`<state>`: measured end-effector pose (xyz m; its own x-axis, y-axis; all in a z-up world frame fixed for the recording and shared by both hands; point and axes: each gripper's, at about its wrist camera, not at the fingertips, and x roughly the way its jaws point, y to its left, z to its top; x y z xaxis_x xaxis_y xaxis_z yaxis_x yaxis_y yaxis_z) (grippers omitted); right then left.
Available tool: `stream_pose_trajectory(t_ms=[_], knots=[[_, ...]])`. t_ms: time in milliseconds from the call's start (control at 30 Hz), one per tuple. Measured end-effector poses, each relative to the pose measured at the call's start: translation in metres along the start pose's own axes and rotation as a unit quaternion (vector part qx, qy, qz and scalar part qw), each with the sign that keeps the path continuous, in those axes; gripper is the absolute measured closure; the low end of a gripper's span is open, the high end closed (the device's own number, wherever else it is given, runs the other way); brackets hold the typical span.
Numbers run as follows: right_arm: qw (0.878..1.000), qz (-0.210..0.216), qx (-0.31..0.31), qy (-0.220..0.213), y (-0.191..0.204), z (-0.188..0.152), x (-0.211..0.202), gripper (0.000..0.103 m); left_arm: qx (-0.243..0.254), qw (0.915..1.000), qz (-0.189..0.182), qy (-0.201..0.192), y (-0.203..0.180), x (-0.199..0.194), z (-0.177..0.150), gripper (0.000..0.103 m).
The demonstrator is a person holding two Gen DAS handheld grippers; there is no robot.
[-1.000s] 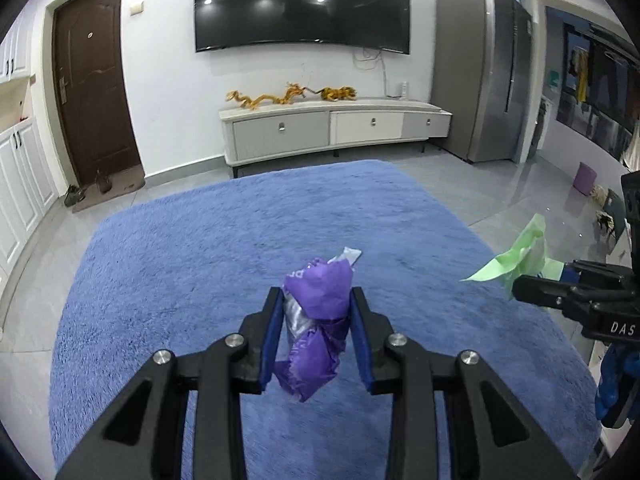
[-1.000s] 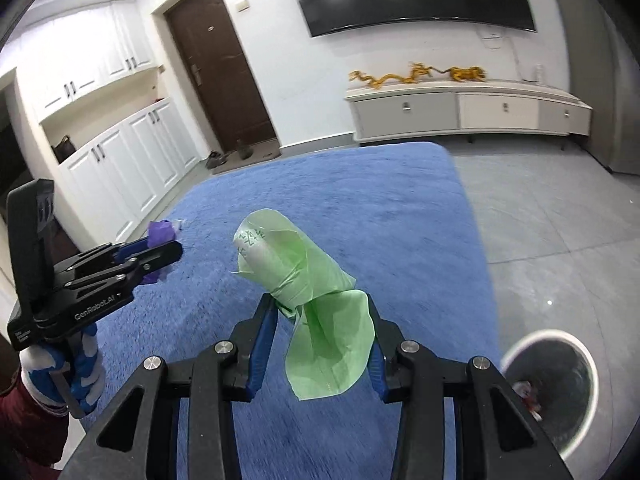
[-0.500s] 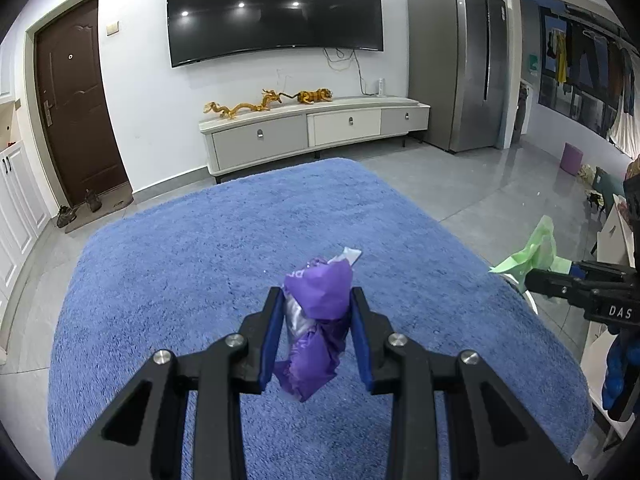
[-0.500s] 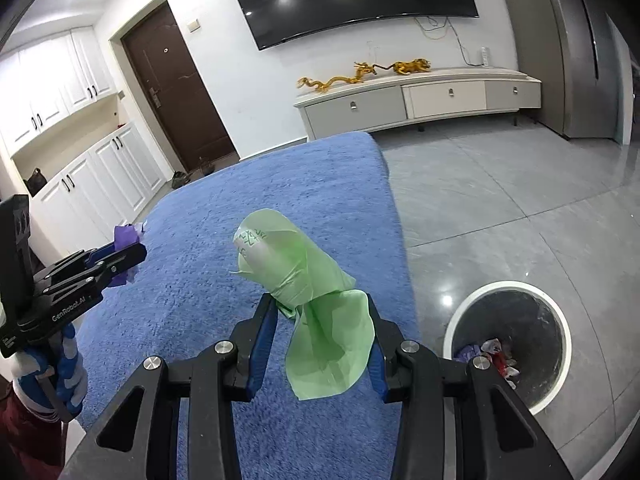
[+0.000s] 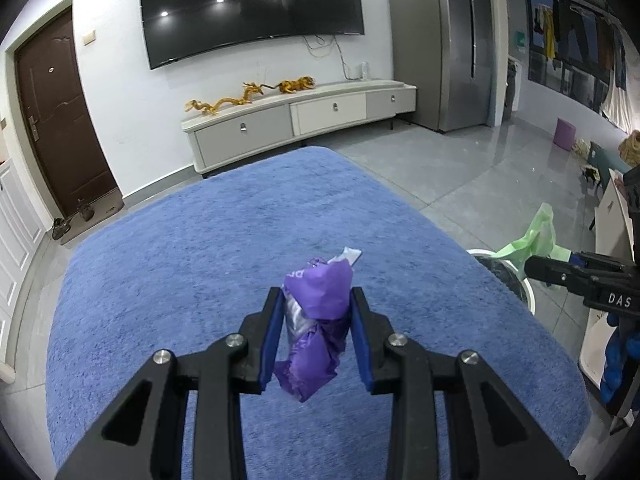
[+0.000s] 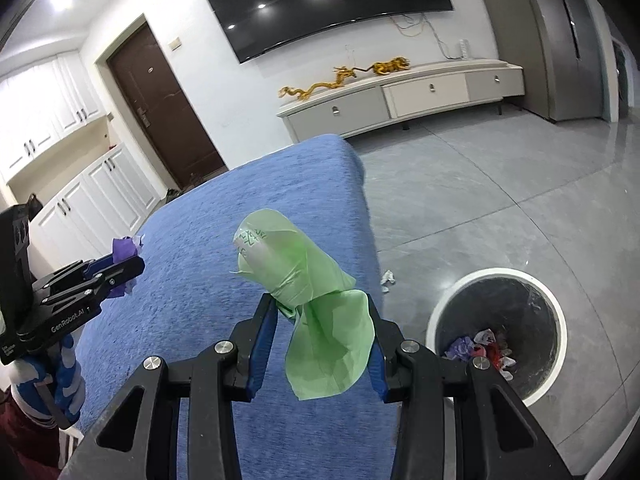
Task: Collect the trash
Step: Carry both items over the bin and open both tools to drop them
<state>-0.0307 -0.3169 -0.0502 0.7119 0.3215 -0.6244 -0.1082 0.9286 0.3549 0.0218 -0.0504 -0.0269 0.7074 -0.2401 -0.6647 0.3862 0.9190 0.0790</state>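
My left claw [image 5: 316, 330] is gripping a purple wrapper [image 5: 314, 334]; my right claw [image 6: 320, 338] is pinching green plastic [image 6: 316, 312] beside the bin [image 6: 496, 334].

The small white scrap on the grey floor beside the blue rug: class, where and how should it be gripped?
Grip the white scrap across its crumpled middle, coming straight down from above: it lies low on bare floor, clear of the blue rug and the bin.

My left wrist camera looks along my left gripper [image 5: 316, 336] over the blue rug [image 5: 200, 272] toward the TV wall [image 5: 252, 0]. My right wrist camera faces the same wall from further right, close above the trash bin [image 6: 496, 320]. Each view catches the other gripper at its edge.
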Motion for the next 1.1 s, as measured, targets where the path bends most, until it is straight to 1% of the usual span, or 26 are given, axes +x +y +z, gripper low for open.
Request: stream_pose_trajectory(t_ms=[167, 300, 467, 533, 633, 733, 900, 967, 1067, 1100], knots=[[0.999, -0.012, 0.035, -0.004, -0.034, -0.004, -0.005, 0.065, 0.019, 0.9995, -0.018, 0.02, -0.025, 0.019, 0.008, 0.072], [0.997, -0.022, 0.071, -0.003, -0.067, -0.01, -0.008, 0.065, 0.04, 0.9977, -0.041, 0.037, -0.053, 0.037, 0.021, 0.072], [0.992, -0.045, 0.115, -0.006, -0.108, -0.02, -0.013, 0.065, 0.057, 0.992, -0.094, 0.062, -0.098, 0.069, 0.039, 0.072], [0.99, -0.054, 0.129, -0.007, -0.122, -0.022, -0.016, 0.065, 0.066, 0.9884, -0.116, 0.073, -0.119, 0.085, 0.047, 0.072], [0.987, -0.066, 0.148, -0.006, -0.143, -0.023, -0.016, 0.065, 0.077, 0.9835, -0.139, 0.086, -0.145, 0.105, 0.055, 0.072], [0.984, -0.077, 0.162, -0.002, -0.163, -0.023, -0.011, 0.064, 0.077, 0.9789, -0.16, 0.102, -0.169, 0.127, 0.066, 0.072], [0.979, -0.087, 0.187, 0.003, -0.188, -0.023, 0.003, 0.062, 0.07, 0.9724, -0.192, 0.112, -0.2, 0.158, 0.08, 0.072], [0.977, -0.093, 0.194, 0.007, -0.197, -0.022, 0.009, 0.06, 0.057, 0.9684, -0.21, 0.121, -0.209, 0.171, 0.087, 0.071], [0.974, -0.102, 0.201, 0.013, -0.207, -0.022, 0.017, 0.057, 0.042, 0.9646, -0.224, 0.132, -0.22, 0.189, 0.093, 0.071], [0.973, -0.107, 0.203, 0.015, -0.211, -0.022, 0.019, 0.052, 0.036, 0.9628, -0.23, 0.136, -0.222, 0.192, 0.094, 0.067]])
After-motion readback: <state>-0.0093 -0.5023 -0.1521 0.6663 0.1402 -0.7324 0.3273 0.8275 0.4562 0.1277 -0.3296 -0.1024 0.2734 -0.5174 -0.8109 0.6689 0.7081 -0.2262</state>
